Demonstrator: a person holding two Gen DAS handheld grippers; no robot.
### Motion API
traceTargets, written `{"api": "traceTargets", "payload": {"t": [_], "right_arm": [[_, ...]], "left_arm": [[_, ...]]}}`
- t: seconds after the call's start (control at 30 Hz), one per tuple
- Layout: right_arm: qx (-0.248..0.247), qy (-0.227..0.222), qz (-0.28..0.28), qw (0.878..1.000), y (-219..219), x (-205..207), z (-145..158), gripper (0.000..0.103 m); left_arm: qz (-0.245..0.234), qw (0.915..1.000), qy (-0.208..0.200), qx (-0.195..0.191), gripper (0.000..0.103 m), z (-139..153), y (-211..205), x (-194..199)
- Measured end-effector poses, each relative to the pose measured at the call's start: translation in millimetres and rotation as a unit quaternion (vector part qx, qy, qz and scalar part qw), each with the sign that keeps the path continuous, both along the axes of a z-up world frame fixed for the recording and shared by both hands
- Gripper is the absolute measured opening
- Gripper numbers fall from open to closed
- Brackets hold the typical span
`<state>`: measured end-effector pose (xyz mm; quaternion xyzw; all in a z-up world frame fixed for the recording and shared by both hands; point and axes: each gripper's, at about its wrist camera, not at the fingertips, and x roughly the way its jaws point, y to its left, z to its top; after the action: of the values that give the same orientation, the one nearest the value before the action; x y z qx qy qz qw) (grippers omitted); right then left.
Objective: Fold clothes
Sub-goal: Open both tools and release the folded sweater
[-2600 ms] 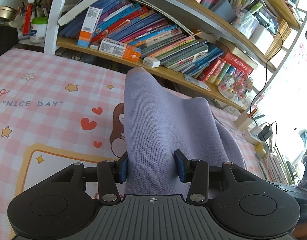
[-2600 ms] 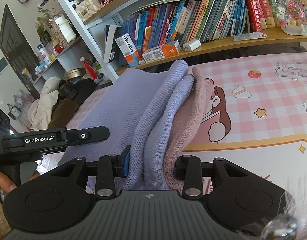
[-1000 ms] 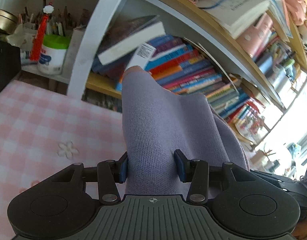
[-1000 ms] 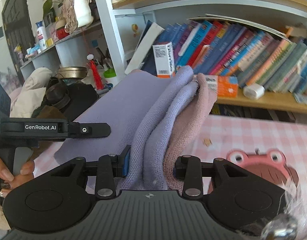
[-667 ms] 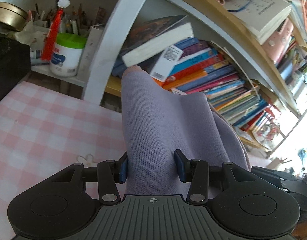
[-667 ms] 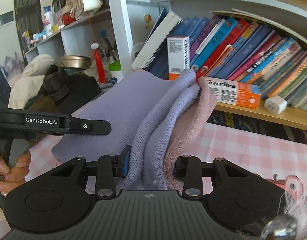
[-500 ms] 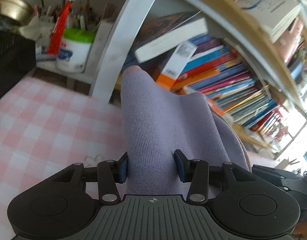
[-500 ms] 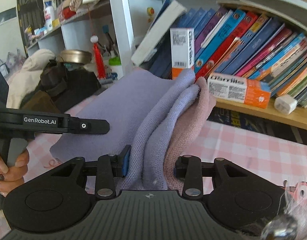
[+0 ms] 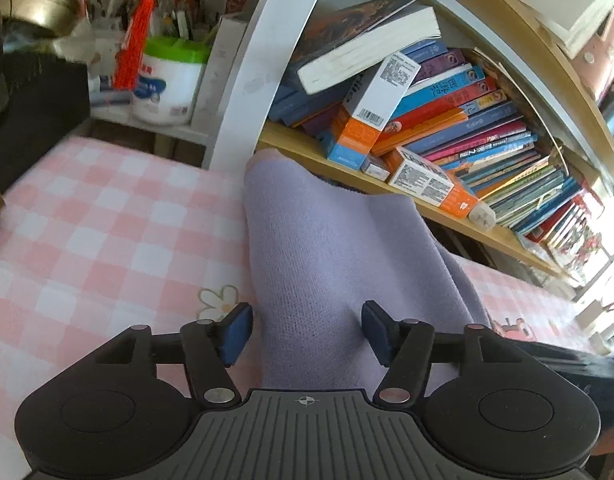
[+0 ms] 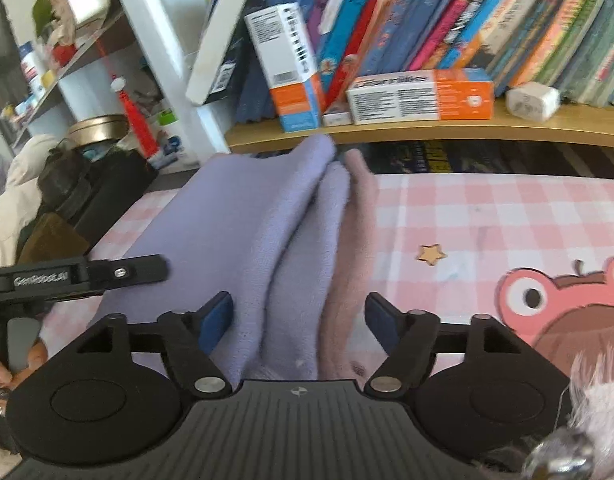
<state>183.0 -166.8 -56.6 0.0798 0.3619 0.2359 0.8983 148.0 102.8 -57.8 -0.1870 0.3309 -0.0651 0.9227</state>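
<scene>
Left gripper [image 9: 305, 330]: fingers released, spread wide either side of folded lavender knit garment [image 9: 327, 264] lying on pink-checked table [image 9: 99, 224]. Right gripper [image 10: 299, 322]: fingers likewise released, flanking same garment's stacked lavender and pink layers below wooden bookshelf [image 10: 427, 130].

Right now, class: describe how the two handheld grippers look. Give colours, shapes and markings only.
Both the left gripper and right gripper are matte black, with a ribbed central plate, a small crosshair mark, two round discs, silver pivot screws and blue-padded fingers. The right wrist view shows white "GenRobot.AI" lettering on the left one's side.
</scene>
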Motion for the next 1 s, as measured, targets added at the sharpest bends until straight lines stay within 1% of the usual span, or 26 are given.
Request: {"api": "traceTargets", "payload": {"t": [0.1, 0.17, 0.23, 0.3, 0.4, 0.47, 0.7, 0.93, 1.0], "right_arm": [[-0.001, 0.001, -0.02, 1.0, -6.2, -6.3, 3.4, 0.076], [-0.007, -0.002, -0.031, 0.999, -7.4, -10.7, 6.6, 0.078], [-0.015, -0.011, -0.043, 0.999, -8.4, -16.8, 11.1, 0.082], [-0.02, -0.02, -0.058, 0.998, -10.5, -23.6, 16.9, 0.084], [-0.012, -0.021, -0.081, 0.996, -15.6, -33.7, 24.8, 0.087], [-0.015, -0.022, -0.092, 0.995, -17.0, -42.9, 28.3, 0.088], [-0.058, -0.037, -0.108, 0.992, -16.0, -82.4, 32.2, 0.089], [-0.079, -0.03, -0.119, 0.989, -19.4, -114.4, 27.2, 0.089], [-0.083, -0.028, -0.127, 0.988, -19.7, -121.9, 26.7, 0.089]], "left_arm": [[-0.007, 0.9997, -0.011, 0.021, 0.063, 9.4, -5.7, -6.7], [-0.01, 0.999, -0.019, 0.039, 0.067, 16.4, -11.9, -11.6], [-0.01, 0.9981, -0.026, 0.055, 0.068, 23.2, -18.4, -17.5], [-0.009, 0.9968, -0.033, 0.072, 0.078, 30.0, -24.9, -23.4], [-0.003, 0.9954, -0.036, 0.089, 0.087, 38.6, -34.5, -34.1], [-0.002, 0.9947, -0.035, 0.096, 0.089, 42.3, -40.0, -41.9], [-0.003, 0.9923, -0.027, 0.121, 0.091, 44.2, -53.1, -69.0], [-0.013, 0.9895, -0.011, 0.144, 0.091, 35.9, -63.7, -98.8], [-0.015, 0.99, -0.007, 0.14, 0.091, 35.0, -65.3, -105.3]]}}
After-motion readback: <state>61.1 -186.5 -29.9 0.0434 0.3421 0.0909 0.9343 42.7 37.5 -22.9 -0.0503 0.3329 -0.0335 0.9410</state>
